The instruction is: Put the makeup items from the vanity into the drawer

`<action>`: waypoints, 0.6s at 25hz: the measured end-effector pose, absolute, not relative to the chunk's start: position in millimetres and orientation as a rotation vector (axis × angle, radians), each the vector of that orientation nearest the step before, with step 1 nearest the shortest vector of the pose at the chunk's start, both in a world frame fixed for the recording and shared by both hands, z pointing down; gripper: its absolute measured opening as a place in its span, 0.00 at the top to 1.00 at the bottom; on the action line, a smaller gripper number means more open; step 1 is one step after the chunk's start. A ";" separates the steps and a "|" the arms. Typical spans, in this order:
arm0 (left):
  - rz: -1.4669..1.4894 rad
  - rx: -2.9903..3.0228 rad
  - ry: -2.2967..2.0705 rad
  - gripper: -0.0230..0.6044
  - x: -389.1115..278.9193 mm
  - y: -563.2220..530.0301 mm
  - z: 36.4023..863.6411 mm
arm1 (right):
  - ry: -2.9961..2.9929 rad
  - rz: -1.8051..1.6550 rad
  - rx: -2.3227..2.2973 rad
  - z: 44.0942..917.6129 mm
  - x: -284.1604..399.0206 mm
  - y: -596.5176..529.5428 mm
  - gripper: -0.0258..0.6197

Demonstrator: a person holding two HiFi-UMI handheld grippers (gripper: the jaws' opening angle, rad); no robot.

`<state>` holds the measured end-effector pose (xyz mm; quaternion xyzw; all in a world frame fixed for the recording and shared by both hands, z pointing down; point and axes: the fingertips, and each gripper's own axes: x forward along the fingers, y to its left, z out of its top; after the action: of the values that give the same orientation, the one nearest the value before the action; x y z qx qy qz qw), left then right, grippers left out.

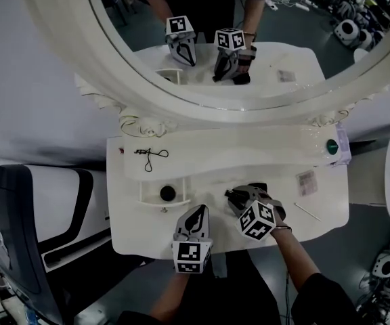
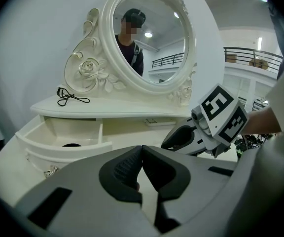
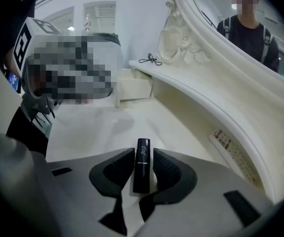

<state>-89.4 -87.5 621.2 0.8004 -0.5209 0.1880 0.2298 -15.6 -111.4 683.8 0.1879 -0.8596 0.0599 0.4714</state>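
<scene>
A black lipstick (image 3: pixel 141 164) lies on the white vanity top (image 3: pixel 92 127), between the jaws of my right gripper (image 3: pixel 143 169). These jaws stand wide and a thin gap shows beside the tube, so the pads do not press on it. In the head view the right gripper (image 1: pixel 234 196) is at the front middle of the vanity. My left gripper (image 2: pixel 142 169) (image 1: pixel 193 215) is shut on nothing and hovers at the front edge, left of the right one. The small drawer (image 1: pixel 156 193) (image 2: pixel 63 135) stands open at the left with a round black item (image 1: pixel 168 193) inside.
A black looped wire tool (image 1: pixel 151 154) lies on the upper shelf at the left. A green-topped item (image 1: pixel 331 146) stands at the shelf's right end. On the right of the top are a small patterned card (image 1: pixel 307 181) and a thin stick (image 1: pixel 307 211). The oval mirror (image 1: pixel 202 53) rises behind.
</scene>
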 end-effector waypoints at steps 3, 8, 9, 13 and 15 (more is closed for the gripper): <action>0.513 2.200 -1.436 0.94 -91.8 -87.6 620.4 | -2.080 0.129 0.440 686.5 -16.0 -110.6 0.77; 0.511 2.192 -1.440 0.94 -95.1 -87.5 620.5 | -2.076 0.132 0.438 686.5 -16.1 -111.5 0.79; 0.509 2.190 -1.444 0.94 -95.9 -87.3 621.3 | -2.076 0.131 0.436 686.8 -16.1 -111.4 0.79; 0.502 2.185 -1.454 0.94 -96.7 -87.7 619.6 | -2.084 0.132 0.431 685.7 -15.2 -111.6 0.80; 0.499 2.193 -1.458 0.94 -96.5 -88.7 616.0 | -2.102 0.144 0.451 682.8 -14.3 -112.8 0.80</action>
<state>-96.5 -88.7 616.0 0.7965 -0.5297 0.1811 0.2284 -14.3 -112.8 682.8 0.1842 -0.8591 0.0590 0.4738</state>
